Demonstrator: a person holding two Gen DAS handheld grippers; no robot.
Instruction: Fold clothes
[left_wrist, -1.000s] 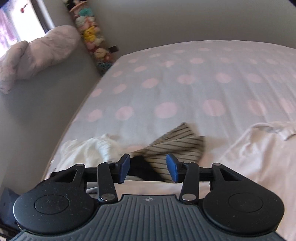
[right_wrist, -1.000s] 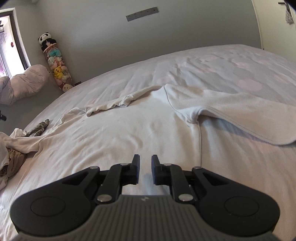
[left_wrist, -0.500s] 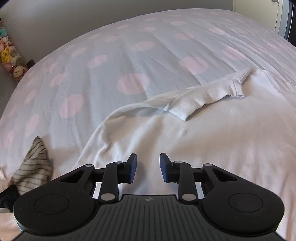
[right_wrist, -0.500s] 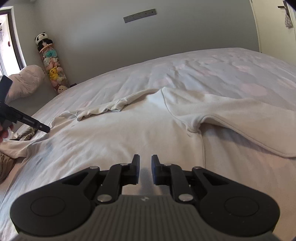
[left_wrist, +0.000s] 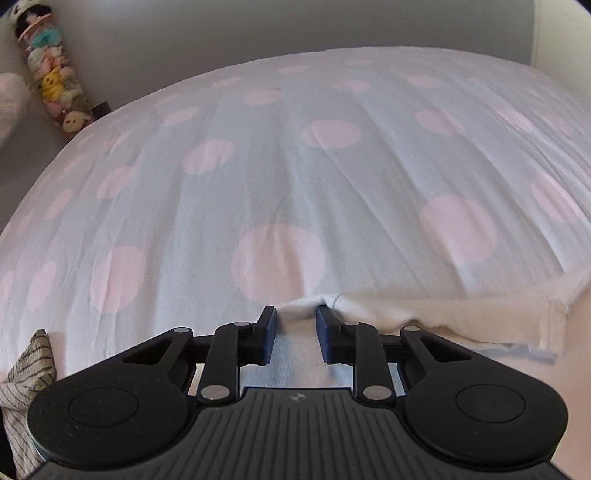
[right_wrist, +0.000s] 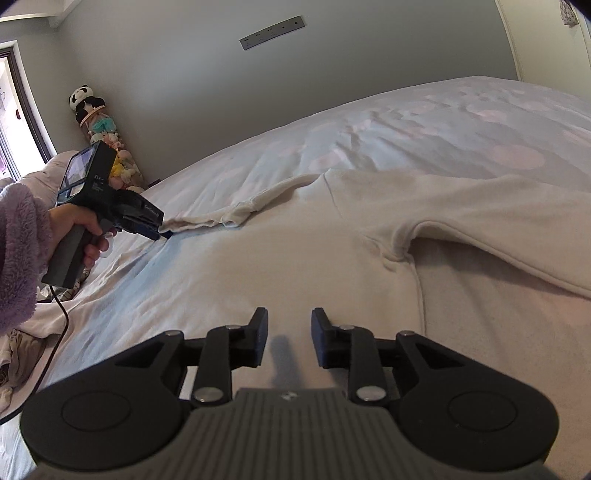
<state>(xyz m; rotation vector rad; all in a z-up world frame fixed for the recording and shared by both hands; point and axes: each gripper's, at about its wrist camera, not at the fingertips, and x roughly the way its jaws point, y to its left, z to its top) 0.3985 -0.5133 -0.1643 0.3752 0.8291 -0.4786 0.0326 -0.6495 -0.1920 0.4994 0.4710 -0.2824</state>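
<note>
A cream shirt (right_wrist: 295, 258) is lying spread across the dotted bed (left_wrist: 295, 166), one sleeve (right_wrist: 236, 212) stretching toward the left of the frame; the left gripper (left_wrist: 295, 321) is sitting released at the sleeve's bunched tip; the right gripper (right_wrist: 286, 325) is hovering released over the shirt's body; only the left view is showing a striped cloth (left_wrist: 26, 373) at lower left.

A bed (left_wrist: 332, 177) in pink-spotted sheeting is carrying a cream shirt (right_wrist: 295, 266) lying spread out, a striped garment (left_wrist: 26, 373), and what may be more crumpled clothes (right_wrist: 14, 354)
</note>
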